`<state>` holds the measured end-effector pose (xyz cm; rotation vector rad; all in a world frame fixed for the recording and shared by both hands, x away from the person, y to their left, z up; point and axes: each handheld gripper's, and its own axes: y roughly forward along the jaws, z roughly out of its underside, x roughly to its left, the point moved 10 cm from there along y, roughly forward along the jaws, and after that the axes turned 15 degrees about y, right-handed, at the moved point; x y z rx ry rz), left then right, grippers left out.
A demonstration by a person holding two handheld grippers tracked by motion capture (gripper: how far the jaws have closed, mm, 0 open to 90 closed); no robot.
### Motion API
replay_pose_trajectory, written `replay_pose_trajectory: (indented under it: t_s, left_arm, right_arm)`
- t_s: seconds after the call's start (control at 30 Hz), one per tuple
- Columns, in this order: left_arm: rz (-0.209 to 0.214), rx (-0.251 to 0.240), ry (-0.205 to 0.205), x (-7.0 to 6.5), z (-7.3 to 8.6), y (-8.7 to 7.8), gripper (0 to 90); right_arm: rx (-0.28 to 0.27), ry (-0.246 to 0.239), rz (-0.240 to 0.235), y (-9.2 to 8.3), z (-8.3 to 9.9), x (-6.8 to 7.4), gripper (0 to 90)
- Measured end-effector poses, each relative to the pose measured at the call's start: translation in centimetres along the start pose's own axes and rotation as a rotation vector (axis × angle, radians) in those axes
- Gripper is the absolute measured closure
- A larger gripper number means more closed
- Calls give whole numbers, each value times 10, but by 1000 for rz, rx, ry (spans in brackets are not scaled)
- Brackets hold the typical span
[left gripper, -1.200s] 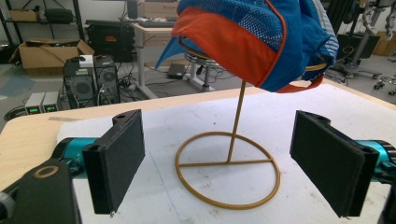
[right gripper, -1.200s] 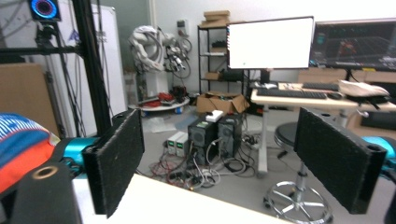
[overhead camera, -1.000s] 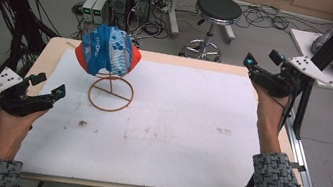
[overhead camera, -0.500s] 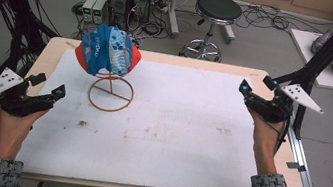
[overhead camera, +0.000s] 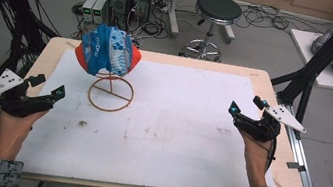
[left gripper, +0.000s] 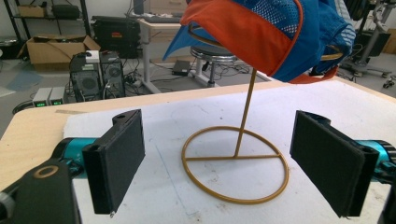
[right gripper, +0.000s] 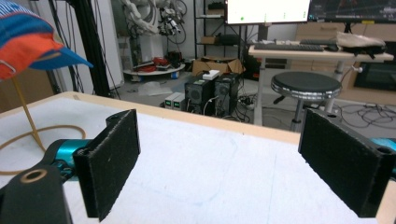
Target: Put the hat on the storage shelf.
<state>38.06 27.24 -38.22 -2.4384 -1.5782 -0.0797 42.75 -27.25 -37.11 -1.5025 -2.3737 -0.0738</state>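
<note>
Grippers, left (overhead camera: 47,89) and right (overhead camera: 247,106), rest spread near opposite table (overhead camera: 267,86) edges, cap (overhead camera: 107,55) apart.

A wooden table (overhead camera: 48,57) carries a white sheet (overhead camera: 174,125) over most of its top. A gold wire stand (overhead camera: 111,94) sits on the sheet.

No legible text or labels

Both grippers, left (overhead camera: 49,88) and right (overhead camera: 245,109), rest low with fingers spread wide.
</note>
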Motion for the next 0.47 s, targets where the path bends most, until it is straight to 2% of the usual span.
replay_pose_trajectory:
  t_s: [0.2,0.47]
  left_arm:
    - [-3,9,0,0,4,2,181]
    - [0,23,4,-1,8,5,181]
  right_arm:
    - [13,27,10,-3,17,-8,119]
    - [20,35,13,-5,22,-12,119]
